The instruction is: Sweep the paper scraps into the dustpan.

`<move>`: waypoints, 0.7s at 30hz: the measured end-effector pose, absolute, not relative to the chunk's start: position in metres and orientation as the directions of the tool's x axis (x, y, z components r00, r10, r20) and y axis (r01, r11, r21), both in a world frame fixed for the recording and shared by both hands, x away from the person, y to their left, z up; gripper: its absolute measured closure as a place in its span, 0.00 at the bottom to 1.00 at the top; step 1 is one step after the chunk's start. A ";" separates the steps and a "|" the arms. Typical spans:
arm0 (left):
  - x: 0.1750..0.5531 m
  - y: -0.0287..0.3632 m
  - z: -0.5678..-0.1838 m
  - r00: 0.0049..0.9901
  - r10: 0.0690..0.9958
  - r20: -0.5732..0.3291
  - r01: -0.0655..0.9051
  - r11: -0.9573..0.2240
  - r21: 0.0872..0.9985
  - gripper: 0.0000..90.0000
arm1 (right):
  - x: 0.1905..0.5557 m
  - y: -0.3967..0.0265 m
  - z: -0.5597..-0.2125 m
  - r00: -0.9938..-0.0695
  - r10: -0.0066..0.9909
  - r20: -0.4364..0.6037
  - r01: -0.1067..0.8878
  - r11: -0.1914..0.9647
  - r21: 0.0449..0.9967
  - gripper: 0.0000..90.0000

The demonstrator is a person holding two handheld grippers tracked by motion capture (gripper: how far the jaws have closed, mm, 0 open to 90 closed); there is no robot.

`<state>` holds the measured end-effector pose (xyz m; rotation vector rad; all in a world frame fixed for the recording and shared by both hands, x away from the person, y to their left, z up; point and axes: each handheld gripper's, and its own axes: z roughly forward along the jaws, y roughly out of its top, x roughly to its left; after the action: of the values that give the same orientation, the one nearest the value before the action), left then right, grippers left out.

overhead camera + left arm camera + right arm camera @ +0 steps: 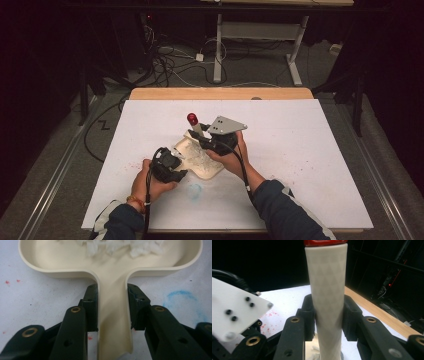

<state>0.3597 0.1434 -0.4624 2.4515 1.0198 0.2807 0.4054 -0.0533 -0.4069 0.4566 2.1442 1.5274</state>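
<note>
Dark room behind, cables on the floor, a white sheet [300,150] over a wooden table, speckled with red and marked by a blue ring [195,190] just below the tray. Near the sheet's middle, a cream plastic tray [62,257]: shallow, rounded corners, raised rim, smooth and glossy, with a narrow channel-shaped handle [113,322] running toward the near edge. Inside the tray, white shredded stuff [120,246], fluffy and loose. Left gripper [113,302] closed on the handle, one jaw pressed against each outer wall. Right gripper [328,317] above the tray's far side, closed around an upright pale pestle [327,290], cylindrical, faintly patterned in triangles, topped with a red cap [192,118]; lower end seemingly down in the tray, contact hidden. Probably light and stiff, that tray, and slick enough to skate on the sheet, hence best held by the handle, low and close to the bowl, as now. Thin walls likely to flex under a hard squeeze. Pestle looks rigid, its texture giving fair grip; best held mid-shaft for downward pressure without tipping. Shreds light, apt to scatter over the low rim.
</note>
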 end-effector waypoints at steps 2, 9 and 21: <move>0.360 0.144 -0.462 0.703 0.711 -0.004 0.620 -0.610 0.494 0.70 | 0.399 -0.051 -0.403 -0.842 0.508 -0.183 -0.011 0.323 0.946 0.78; 0.357 0.148 -0.462 0.699 0.715 -0.008 0.622 -0.602 0.501 0.70 | 0.395 -0.050 -0.396 -0.843 0.507 -0.180 -0.004 0.329 0.944 0.78; 0.353 0.160 -0.462 0.701 0.713 -0.017 0.623 -0.600 0.502 0.71 | 0.402 -0.068 -0.368 -0.812 0.564 -0.151 0.007 0.268 0.963 0.78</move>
<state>0.3526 0.1599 -0.4621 2.4313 1.0259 0.2536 0.4024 -0.0681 -0.3678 0.5147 2.0734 1.5719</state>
